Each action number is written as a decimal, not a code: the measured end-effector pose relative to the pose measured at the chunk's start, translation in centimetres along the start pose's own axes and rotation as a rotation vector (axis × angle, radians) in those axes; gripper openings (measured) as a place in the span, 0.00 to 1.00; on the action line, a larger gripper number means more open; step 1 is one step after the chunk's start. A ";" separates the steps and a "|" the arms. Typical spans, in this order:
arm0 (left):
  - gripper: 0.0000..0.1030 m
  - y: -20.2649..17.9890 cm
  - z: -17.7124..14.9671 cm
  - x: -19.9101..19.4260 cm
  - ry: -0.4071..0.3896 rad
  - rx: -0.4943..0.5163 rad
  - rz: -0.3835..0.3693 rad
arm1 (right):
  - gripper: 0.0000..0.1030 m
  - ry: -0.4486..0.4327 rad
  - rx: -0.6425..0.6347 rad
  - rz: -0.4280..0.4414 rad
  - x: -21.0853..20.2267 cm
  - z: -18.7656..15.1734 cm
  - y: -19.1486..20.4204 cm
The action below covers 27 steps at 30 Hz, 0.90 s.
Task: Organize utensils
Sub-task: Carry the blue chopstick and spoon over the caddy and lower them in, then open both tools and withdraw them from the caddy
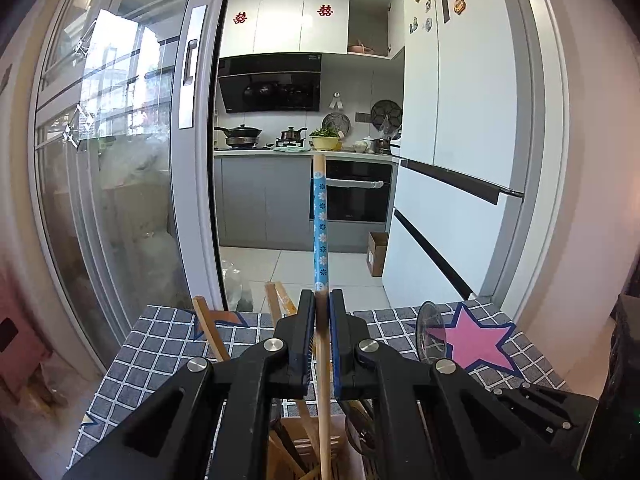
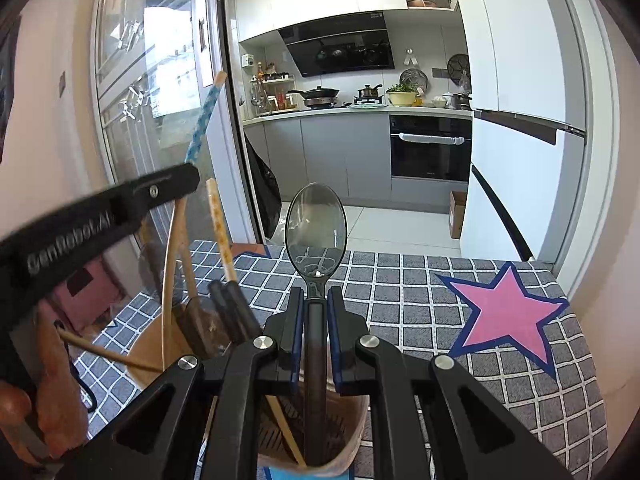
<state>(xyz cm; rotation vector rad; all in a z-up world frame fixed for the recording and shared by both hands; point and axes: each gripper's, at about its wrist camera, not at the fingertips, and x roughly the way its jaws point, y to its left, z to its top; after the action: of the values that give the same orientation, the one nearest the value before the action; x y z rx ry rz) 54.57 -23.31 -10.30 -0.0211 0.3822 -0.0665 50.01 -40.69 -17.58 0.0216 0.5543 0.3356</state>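
My left gripper (image 1: 322,298) is shut on a wooden chopstick with a blue flowered band (image 1: 320,224), which stands nearly upright with its lower end down among the utensils in a wooden holder (image 1: 296,448). In the right wrist view that same left gripper (image 2: 188,178) and chopstick (image 2: 204,118) show at the left. My right gripper (image 2: 316,294) is shut on the dark handle of a clear smoky plastic spoon (image 2: 315,232), bowl upward, with the handle reaching down into a brown holder (image 2: 352,432). Other chopsticks (image 2: 220,232) and dark utensils (image 2: 232,308) stand in the holder.
The holder sits on a table with a grey checked cloth (image 2: 400,292) bearing a pink star (image 2: 508,312). A glass sliding door (image 1: 120,160) is at the left, a white fridge (image 1: 460,160) at the right, kitchen counter beyond. A person's hand (image 2: 52,400) holds the left tool.
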 end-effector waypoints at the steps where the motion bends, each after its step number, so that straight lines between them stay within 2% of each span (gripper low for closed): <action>1: 0.37 -0.1 -0.1 -0.2 -0.004 0.008 0.003 | 0.12 0.005 -0.003 0.002 0.0 -0.1 0.0; 6: 0.37 -0.5 -0.4 0.0 0.037 0.045 0.009 | 0.13 0.045 0.024 0.033 -0.4 -0.5 -0.4; 8: 0.38 -0.4 -0.5 0.0 0.052 0.046 0.008 | 0.20 0.052 0.035 0.038 -0.7 -0.5 -0.6; 10: 0.38 -0.3 -0.5 0.0 0.065 0.044 0.011 | 0.37 0.048 0.048 0.038 -1.2 -0.5 -0.9; 15: 0.38 0.2 0.1 -0.4 0.090 0.013 0.017 | 0.39 0.048 0.103 0.036 -2.4 -0.3 -1.7; 24: 0.38 0.7 1.6 -3.3 0.028 -0.009 -0.032 | 0.50 0.075 0.209 0.010 -5.1 -1.2 -2.9; 27: 0.38 1.0 2.4 -5.3 -0.015 -0.038 -0.068 | 0.54 0.070 0.227 -0.005 -6.3 -1.6 -2.9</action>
<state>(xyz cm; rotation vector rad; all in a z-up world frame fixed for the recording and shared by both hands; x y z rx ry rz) 50.64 -21.97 -6.16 -0.0725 0.3676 -0.1260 45.04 -45.55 -16.00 0.2285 0.6593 0.2678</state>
